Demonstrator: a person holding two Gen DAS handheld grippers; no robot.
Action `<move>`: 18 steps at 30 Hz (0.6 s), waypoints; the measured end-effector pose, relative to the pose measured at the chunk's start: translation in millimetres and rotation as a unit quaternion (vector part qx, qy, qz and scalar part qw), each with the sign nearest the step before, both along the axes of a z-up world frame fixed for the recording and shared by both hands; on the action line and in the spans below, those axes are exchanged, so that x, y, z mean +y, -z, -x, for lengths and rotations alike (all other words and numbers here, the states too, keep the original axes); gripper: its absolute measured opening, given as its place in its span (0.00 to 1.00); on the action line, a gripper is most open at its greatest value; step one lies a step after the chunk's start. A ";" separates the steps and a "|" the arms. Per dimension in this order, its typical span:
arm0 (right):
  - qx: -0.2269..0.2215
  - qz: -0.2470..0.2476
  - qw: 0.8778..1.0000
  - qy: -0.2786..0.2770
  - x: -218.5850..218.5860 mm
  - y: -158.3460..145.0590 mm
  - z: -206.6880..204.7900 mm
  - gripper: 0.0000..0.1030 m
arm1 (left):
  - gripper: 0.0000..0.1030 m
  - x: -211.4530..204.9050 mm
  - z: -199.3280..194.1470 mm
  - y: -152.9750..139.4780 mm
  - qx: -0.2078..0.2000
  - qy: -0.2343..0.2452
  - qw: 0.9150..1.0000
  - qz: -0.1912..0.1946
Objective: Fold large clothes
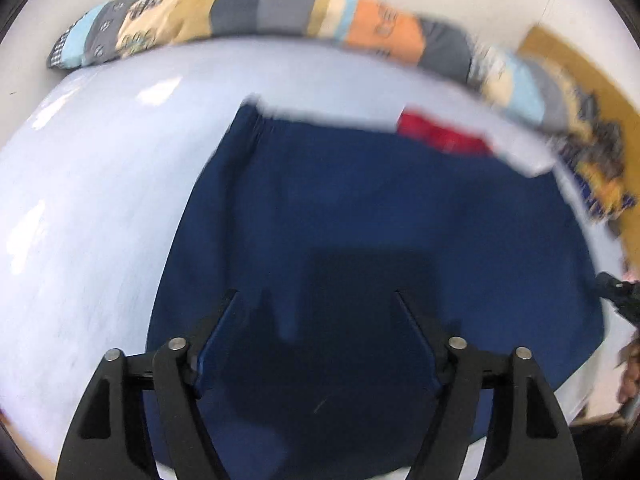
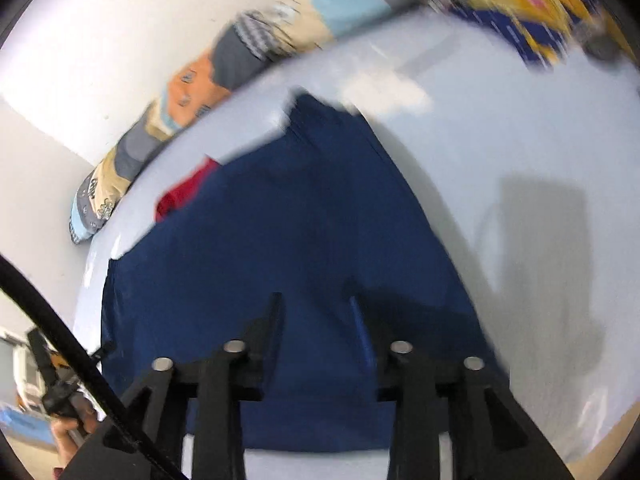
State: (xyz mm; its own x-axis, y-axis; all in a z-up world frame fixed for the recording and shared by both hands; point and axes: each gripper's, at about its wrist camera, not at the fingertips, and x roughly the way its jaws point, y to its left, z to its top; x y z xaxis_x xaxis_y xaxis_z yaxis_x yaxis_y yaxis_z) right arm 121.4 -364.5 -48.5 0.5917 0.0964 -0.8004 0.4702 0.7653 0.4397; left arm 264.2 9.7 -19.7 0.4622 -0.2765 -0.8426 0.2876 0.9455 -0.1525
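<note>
A large navy blue garment (image 1: 360, 220) lies spread flat on a pale bed sheet (image 1: 100, 200); it also shows in the right wrist view (image 2: 280, 248). A red patch (image 1: 440, 134) and a white strip (image 1: 340, 118) show at its far edge. My left gripper (image 1: 316, 298) is open and empty, hovering over the garment's near part. My right gripper (image 2: 316, 300) is open and empty, above the garment's near right part. Both views are motion-blurred.
A long patchwork bolster (image 1: 260, 12) lies along the white wall at the far side of the bed. A yellow and blue patterned item (image 1: 596, 172) sits at the far right corner. The pale sheet (image 2: 520, 140) extends right of the garment.
</note>
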 end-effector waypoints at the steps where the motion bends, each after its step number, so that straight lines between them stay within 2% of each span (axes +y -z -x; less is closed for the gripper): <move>1: -0.009 0.010 1.000 -0.006 -0.4 -8.5 -12.6 0.42 | 0.79 -4.8 -8.0 -5.7 -0.012 -0.006 1.000 0.005; 3: -0.035 0.018 0.999 -0.016 -1.1 -22.1 -41.3 0.43 | 0.81 -14.7 -28.1 -9.5 -0.024 -0.021 1.000 -0.001; 5: -0.043 0.016 0.998 -0.035 -4.5 -21.5 -74.5 0.45 | 0.81 -15.6 -48.6 -5.9 -0.026 -0.029 0.999 0.007; 7: -0.055 0.018 0.997 -0.045 -8.5 -12.0 -101.3 0.45 | 0.81 -8.5 -67.2 5.0 -0.018 -0.052 0.998 0.008; 9: -0.043 0.002 0.998 -0.044 -16.4 7.5 -119.9 0.45 | 0.81 -1.3 -85.3 22.2 0.005 -0.074 0.997 0.007; 11: -0.011 -0.028 0.999 -0.015 -33.0 33.3 -124.5 0.45 | 0.81 11.3 -96.3 41.8 0.037 -0.079 0.996 0.013; 12: 0.002 -0.027 1.000 -0.004 -40.1 39.8 -125.3 0.45 | 0.81 13.5 -99.6 47.3 0.044 -0.074 0.996 0.013; 13: 0.024 -0.022 0.999 0.022 -50.0 48.7 -121.1 0.40 | 0.81 13.2 -100.8 49.0 0.041 -0.069 0.997 0.007; 14: 0.028 -0.035 0.998 0.041 -59.1 53.9 -116.0 0.37 | 0.81 11.5 -99.9 47.8 0.038 -0.067 0.997 0.002; 16: 0.021 -0.062 0.996 0.057 -67.3 52.6 -108.4 0.37 | 0.81 7.0 -99.2 44.0 0.034 -0.063 0.997 -0.011; 18: 0.028 -0.033 0.998 0.052 -62.3 38.1 -104.7 0.38 | 0.81 3.9 -99.2 40.8 0.028 -0.061 0.998 -0.006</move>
State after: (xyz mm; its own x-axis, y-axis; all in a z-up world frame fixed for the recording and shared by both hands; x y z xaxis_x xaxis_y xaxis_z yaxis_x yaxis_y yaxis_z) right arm 226.1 -426.8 -86.6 0.5564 0.0902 -0.8260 0.5701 0.6817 0.4584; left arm 363.5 13.6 -60.5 0.4434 -0.2106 -0.8712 0.1616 0.9749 -0.1535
